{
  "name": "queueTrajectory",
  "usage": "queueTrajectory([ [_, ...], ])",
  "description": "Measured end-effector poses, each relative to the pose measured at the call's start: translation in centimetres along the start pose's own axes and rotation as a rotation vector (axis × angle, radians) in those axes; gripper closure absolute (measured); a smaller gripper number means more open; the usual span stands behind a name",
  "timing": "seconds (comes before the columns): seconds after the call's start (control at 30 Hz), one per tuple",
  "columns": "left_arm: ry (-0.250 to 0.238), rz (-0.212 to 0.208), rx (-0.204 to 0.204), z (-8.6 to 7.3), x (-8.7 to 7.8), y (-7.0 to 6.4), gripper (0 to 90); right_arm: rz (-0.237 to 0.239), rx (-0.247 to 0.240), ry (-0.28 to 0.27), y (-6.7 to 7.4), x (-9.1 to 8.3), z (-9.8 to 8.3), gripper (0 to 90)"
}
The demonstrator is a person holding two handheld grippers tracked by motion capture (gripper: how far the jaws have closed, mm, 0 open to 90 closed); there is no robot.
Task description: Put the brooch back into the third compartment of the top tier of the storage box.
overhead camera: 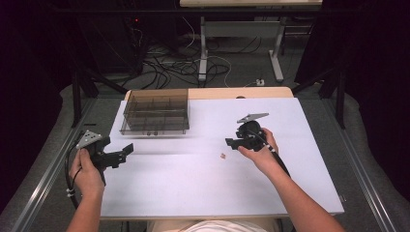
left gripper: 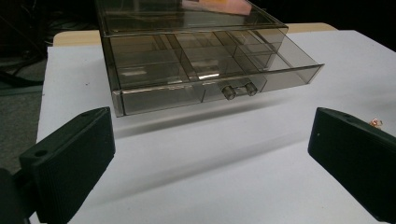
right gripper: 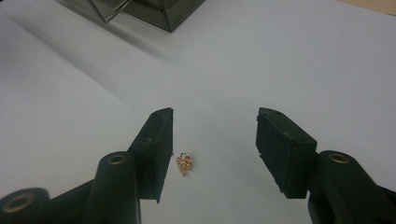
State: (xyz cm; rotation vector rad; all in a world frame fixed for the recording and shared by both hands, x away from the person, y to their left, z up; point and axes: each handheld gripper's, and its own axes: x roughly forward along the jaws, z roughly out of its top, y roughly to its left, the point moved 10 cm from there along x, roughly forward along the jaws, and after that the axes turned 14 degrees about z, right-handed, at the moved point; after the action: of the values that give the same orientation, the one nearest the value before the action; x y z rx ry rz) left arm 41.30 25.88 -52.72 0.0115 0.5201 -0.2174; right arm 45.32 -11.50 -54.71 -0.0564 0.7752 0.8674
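Note:
A tiny gold trinket point(overhead camera: 223, 155) point(right gripper: 185, 164) lies on the white tabletop point(overhead camera: 193, 193). My right gripper point(overhead camera: 228, 142) point(right gripper: 215, 135) hovers low over it and is open. The trinket lies between the jaws, close to the left jaw in the right gripper view, and neither pad presses on it. At the table's left edge my left gripper point(overhead camera: 129, 149) point(left gripper: 212, 140) is held wide open with nothing between its jaws. It faces a smoky clear drawer box point(overhead camera: 154, 113) point(left gripper: 210, 70) whose drawer is pulled out. The trinket point(left gripper: 376, 122) peeks out beside the right jaw in the left gripper view.
The drawer point(left gripper: 233, 88) has several bare compartments and two small knobs on its front. Metal rails point(overhead camera: 43, 179) run along both sides of the table. Behind the table are cables point(overhead camera: 169, 67) and a desk's legs point(overhead camera: 203, 48) on the floor.

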Motion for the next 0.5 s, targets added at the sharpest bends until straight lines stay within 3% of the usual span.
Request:
queueTrajectory([
  [0.37,0.001,0.002,0.006,0.0,0.0,0.0,0.7,0.006,0.008,0.037,-0.5,0.8,-0.5,55.6],
  [0.5,0.003,0.001,0.006,0.0,0.0,0.0,0.7,0.02,0.036,0.069,-0.4,1.5,-1.1,58.6],
])
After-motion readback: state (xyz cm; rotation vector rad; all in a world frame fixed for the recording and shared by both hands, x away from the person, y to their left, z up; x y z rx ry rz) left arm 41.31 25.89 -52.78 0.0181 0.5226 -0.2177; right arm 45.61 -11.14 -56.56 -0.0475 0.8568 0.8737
